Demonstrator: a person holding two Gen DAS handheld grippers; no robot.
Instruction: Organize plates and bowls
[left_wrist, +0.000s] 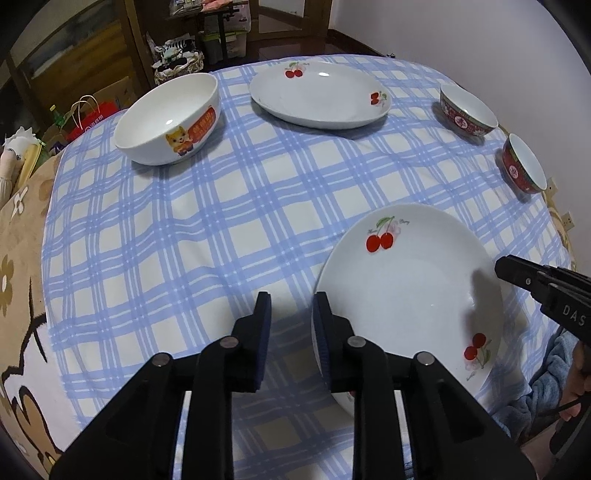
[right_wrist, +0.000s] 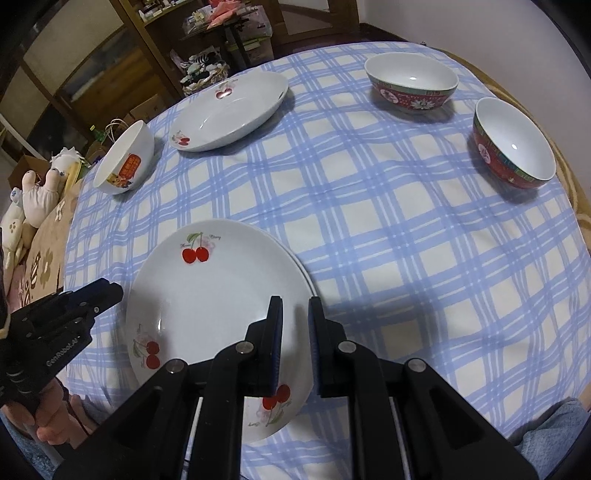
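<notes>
A white cherry plate (left_wrist: 410, 291) lies near the front of the checked table; it also shows in the right wrist view (right_wrist: 214, 306), where a second rim peeks out beneath it. My left gripper (left_wrist: 291, 302) is open, just left of the plate's rim, its right finger at the edge. My right gripper (right_wrist: 295, 306) is open, straddling the plate's right rim. A second cherry plate (left_wrist: 319, 94) lies at the far side. A white cartoon bowl (left_wrist: 170, 118) stands far left. Two red patterned bowls (right_wrist: 410, 83) (right_wrist: 515, 144) stand at the right.
The blue checked cloth (left_wrist: 221, 221) covers a round table. A wooden cabinet (left_wrist: 74, 55), bags and soft toys (right_wrist: 37, 195) stand beyond the left edge. A white wall is on the right.
</notes>
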